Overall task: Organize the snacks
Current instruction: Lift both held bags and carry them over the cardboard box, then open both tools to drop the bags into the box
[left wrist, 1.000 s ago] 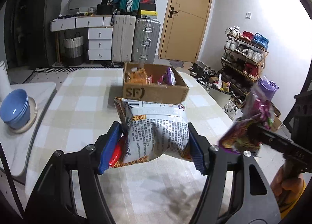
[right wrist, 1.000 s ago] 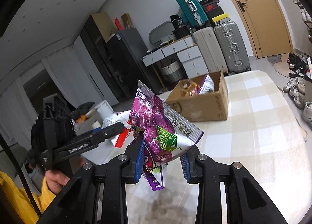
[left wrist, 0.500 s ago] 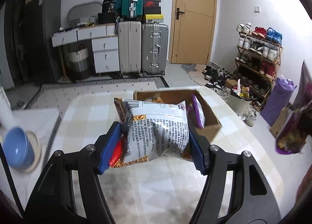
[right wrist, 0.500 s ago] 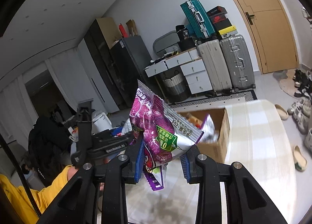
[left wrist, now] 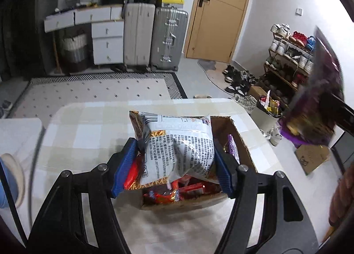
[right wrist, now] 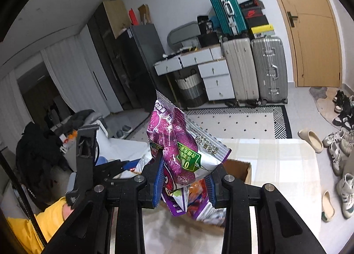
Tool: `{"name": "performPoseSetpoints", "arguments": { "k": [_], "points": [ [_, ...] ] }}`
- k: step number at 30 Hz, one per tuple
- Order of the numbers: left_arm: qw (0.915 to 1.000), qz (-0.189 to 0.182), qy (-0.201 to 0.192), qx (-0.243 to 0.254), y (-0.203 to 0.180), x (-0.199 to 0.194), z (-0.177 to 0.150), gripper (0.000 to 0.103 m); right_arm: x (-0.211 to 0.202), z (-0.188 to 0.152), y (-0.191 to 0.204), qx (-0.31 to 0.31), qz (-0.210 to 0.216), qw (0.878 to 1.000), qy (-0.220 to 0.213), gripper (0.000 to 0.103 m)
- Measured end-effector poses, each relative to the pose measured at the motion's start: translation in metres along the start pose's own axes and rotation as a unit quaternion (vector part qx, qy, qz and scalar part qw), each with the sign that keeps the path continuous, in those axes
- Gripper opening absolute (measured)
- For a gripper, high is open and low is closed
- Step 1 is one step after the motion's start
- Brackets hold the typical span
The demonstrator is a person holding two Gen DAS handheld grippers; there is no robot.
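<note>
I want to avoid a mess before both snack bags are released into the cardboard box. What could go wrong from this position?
1. The left gripper holds the silver snack bag over a cardboard box that already has packets in it; once dropped, it may settle on top and stick out.
2. The purple snack bag in the right gripper hangs near the box's edge; released here, it might land outside.
3. Both grippers crowd one box and might bump.

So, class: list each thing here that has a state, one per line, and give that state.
left gripper: shut on silver snack bag
silver snack bag: held above the box
right gripper: shut on purple snack bag
purple snack bag: held aloft
cardboard box: open, holds snacks
door: closed
</note>
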State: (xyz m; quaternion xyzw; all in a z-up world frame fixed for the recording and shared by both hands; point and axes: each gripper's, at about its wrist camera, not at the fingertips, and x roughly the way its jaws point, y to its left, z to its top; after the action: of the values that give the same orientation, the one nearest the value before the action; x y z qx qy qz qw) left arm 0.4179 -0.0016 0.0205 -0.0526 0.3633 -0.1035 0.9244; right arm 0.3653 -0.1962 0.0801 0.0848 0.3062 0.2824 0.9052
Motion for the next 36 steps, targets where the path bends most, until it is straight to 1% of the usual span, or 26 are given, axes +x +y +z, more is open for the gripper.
{"name": "performPoseSetpoints", "arguments": {
  "k": [2,5,8,9,14,16,21,23,24,28,31,36],
  "points": [
    [1.0000,-0.001,0.008,-0.004,0.002,0.018,0.009,0.064,0.023,0.006,-0.007,-0.004,-0.008,1.000,0.018,0.032],
    [0.9997,0.004,0.019,0.011,-0.002,0.041,0.015,0.064,0.050,0.008,-0.016,0.003,-0.008,0.999,0.042,0.032],
    [0.9993,-0.008,0.035,0.012,-0.003,0.066,0.020,0.064,0.072,0.004,-0.024,0.009,-0.010,0.998,0.060,0.032],
    [0.9991,-0.007,0.040,0.011,-0.002,0.074,0.022,0.064,0.077,0.003,-0.027,0.012,-0.011,0.998,0.063,0.032],
    [0.9986,-0.009,0.051,0.011,0.002,0.096,0.017,0.064,0.101,-0.001,-0.033,0.019,-0.007,0.996,0.086,0.032],
    [0.9985,-0.011,0.053,0.013,0.006,0.103,0.013,0.065,0.111,-0.004,-0.035,0.027,-0.001,0.994,0.102,0.032],
    [0.9981,-0.001,0.062,0.009,0.014,0.117,0.003,0.065,0.120,-0.009,-0.037,0.033,-0.006,0.993,0.116,0.032],
    [0.9976,-0.011,0.069,0.002,0.020,0.125,0.003,0.066,0.119,-0.009,-0.036,0.029,-0.010,0.993,0.118,0.032],
    [0.9975,-0.014,0.069,0.002,0.022,0.123,-0.001,0.066,0.119,-0.010,-0.036,0.027,-0.011,0.993,0.119,0.032],
    [0.9974,-0.019,0.070,0.009,0.028,0.125,-0.006,0.068,0.116,-0.014,-0.034,0.029,-0.014,0.992,0.125,0.032],
    [0.9970,-0.025,0.074,0.002,0.030,0.125,-0.008,0.072,0.116,-0.014,-0.035,0.034,-0.018,0.991,0.125,0.032],
    [0.9966,-0.032,0.075,0.008,0.028,0.120,-0.005,0.073,0.114,-0.015,-0.037,0.040,-0.018,0.991,0.125,0.032]
  ]
}}
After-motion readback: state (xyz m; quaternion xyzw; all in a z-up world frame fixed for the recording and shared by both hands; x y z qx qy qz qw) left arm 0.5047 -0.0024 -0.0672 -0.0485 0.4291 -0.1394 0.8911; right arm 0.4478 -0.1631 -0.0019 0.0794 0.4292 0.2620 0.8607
